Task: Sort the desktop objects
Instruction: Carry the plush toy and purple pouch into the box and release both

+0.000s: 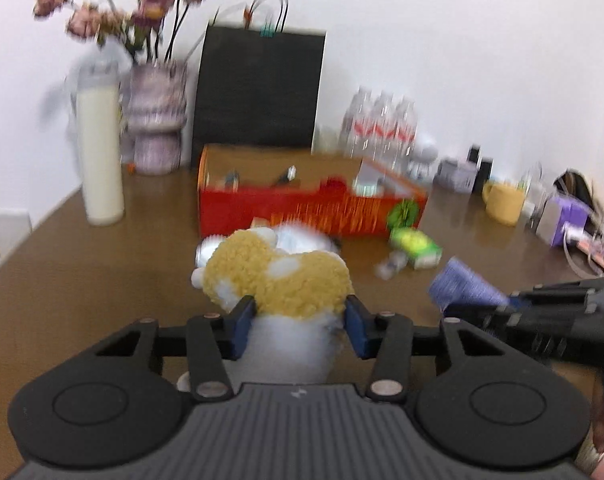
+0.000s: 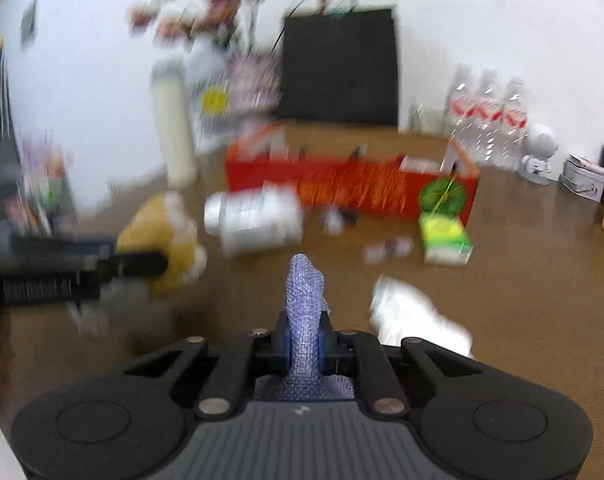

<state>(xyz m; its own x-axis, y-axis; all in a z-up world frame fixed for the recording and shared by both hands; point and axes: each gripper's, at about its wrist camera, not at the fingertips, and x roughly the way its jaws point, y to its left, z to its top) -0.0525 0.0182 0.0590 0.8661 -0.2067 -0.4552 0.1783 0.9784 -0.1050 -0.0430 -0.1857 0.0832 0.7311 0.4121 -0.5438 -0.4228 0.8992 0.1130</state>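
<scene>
My left gripper (image 1: 300,320) is shut on a yellow and white plush toy (image 1: 278,276) and holds it above the brown table (image 1: 82,280). My right gripper (image 2: 305,340) is shut on a purple woven cloth (image 2: 303,312) that sticks up between its fingers; the cloth also shows in the left wrist view (image 1: 461,288). An open red box (image 1: 302,204) with small items inside stands behind, also in the right wrist view (image 2: 341,184). A white bottle (image 2: 254,216) lies in front of it. The left gripper with the plush toy (image 2: 162,236) is at the left of the right wrist view.
A green and white carton (image 2: 445,240), small packets (image 2: 385,250) and a white crumpled piece (image 2: 413,316) lie on the table. At the back stand a black paper bag (image 1: 258,88), a flower vase (image 1: 154,120), a tall cream bottle (image 1: 100,152), water bottles (image 1: 381,128) and a yellow mug (image 1: 503,202).
</scene>
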